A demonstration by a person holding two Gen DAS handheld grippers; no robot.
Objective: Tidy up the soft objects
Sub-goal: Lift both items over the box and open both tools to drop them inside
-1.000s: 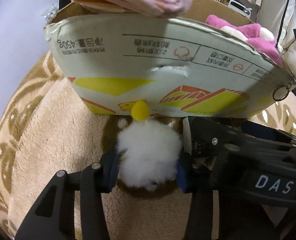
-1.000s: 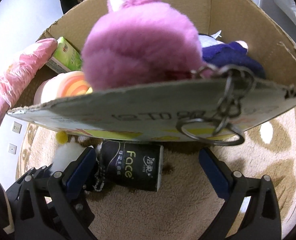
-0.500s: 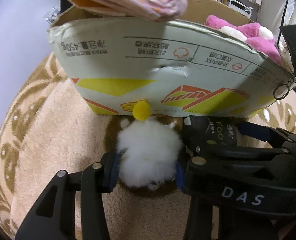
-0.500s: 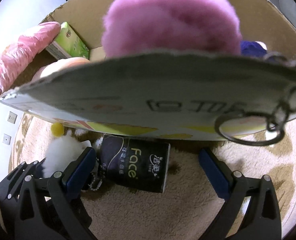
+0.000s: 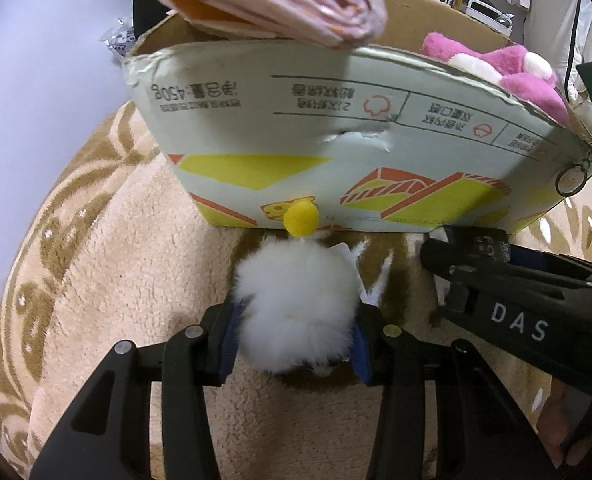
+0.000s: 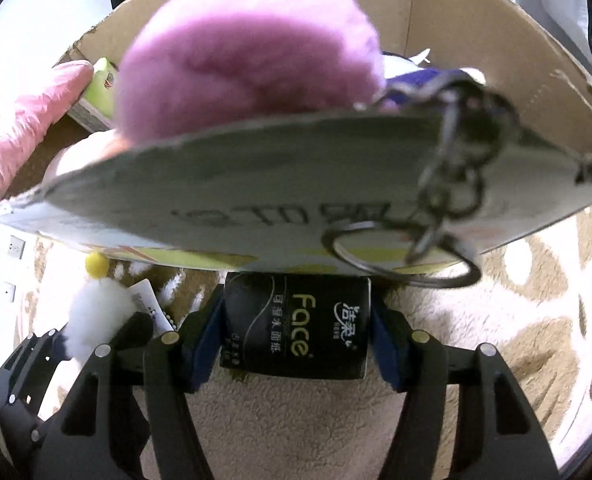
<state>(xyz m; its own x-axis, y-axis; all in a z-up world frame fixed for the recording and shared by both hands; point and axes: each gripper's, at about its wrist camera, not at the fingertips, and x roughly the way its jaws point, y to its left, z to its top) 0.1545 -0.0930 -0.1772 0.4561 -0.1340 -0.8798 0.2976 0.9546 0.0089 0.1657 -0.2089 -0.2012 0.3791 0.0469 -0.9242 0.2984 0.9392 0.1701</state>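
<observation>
- grasping stage: left gripper (image 5: 294,344) pinches the white fluffy toy (image 5: 296,320) on the rug (image 5: 96,280), just before the cardboard box (image 5: 336,128).
- right gripper (image 6: 296,344) jaws closing, pads meeting the black tissue pack (image 6: 296,324) beside it.
- next, likely: lift both over the box wall, clearing the pink plush (image 6: 248,52).

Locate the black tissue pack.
Right wrist view, low centre: the black tissue pack lies on the beige rug against the cardboard box, between the closing jaws.

White pompom toy (image 5: 296,312) (yellow-tipped), black tissue pack (image 6: 296,328) on rug, beside box.
</observation>
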